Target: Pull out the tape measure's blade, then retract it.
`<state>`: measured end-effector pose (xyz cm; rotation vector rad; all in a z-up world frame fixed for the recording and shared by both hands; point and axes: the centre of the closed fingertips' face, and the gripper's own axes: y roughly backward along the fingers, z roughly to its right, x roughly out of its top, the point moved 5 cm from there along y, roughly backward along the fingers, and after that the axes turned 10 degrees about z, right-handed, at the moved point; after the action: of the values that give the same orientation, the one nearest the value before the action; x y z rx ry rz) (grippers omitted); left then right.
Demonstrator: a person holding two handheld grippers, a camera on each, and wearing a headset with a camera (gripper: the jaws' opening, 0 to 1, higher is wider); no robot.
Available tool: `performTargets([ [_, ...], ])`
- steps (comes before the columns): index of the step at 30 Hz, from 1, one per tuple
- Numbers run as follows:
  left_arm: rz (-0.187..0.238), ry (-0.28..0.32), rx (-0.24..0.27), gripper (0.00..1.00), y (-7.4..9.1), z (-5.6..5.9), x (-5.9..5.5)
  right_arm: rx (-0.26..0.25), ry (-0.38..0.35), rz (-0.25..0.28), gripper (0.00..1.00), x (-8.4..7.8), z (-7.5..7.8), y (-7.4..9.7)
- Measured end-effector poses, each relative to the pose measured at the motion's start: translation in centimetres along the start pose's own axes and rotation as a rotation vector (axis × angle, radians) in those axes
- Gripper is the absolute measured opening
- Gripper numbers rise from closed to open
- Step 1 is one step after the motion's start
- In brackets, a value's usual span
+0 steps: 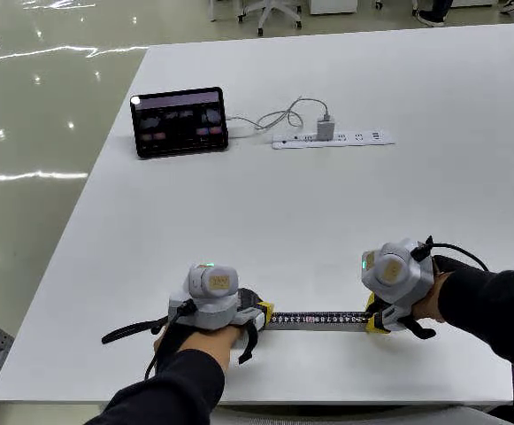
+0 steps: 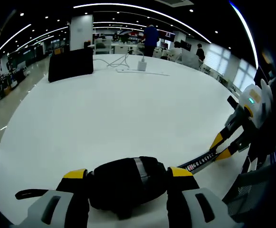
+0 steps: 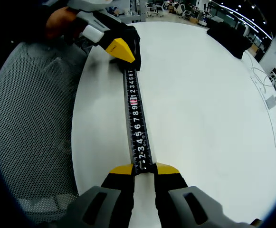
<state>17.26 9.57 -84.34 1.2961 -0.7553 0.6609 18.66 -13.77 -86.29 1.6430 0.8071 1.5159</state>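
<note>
If the pinch slips, expect a whipback

Since the right tool [image 3: 145, 168] is pinched shut on the tip of the blade [image 3: 134, 114], low in its own view, the strip runs straight up-frame to the tape measure's case [image 2: 128, 190], which the left tool [image 2: 128, 173] clamps at bottom centre of its view. Both sit low in the head view, near the bench [image 1: 327, 204] edge. If that thin pinch loosens, the spring would likely snap the blade home.
</note>
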Motion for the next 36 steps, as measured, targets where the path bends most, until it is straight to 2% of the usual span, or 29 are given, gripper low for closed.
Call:
performTargets([
  [22,0.006,-0.01,-0.002,0.62,0.1,0.0,0.0,-0.013,-0.023,0.005,0.11,0.8,-0.1,-0.5],
  [36,0.009,-0.004,-0.012,0.62,-0.1,-0.1,-0.1,0.005,0.013,0.02,0.11,1.4,-0.2,-0.8],
])
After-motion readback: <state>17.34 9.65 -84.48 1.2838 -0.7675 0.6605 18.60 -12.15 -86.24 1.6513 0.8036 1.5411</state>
